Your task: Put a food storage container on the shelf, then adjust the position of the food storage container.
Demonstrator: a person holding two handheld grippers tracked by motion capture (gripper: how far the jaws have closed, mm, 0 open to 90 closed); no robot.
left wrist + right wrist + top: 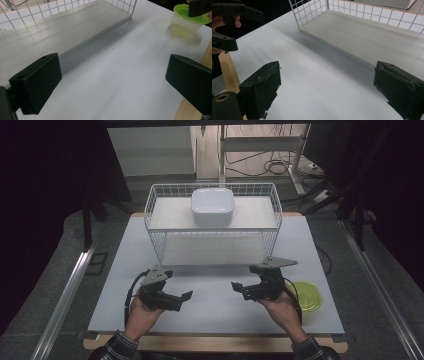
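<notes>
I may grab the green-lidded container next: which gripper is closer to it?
Right. The right gripper hovers open just left of the green-lidded container, its hand beside it. The left gripper, also open, is across the table, much farther left.

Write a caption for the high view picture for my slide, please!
Two open grippers, left gripper and right gripper, near a wire rack holding a white box.

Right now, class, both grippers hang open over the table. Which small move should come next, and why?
Probably the right gripper swings right toward the green-lidded container, the nearest loose thing. Both it and the left gripper are open with nothing between their jaws, and the white box lies farther off on the wire rack.
</notes>
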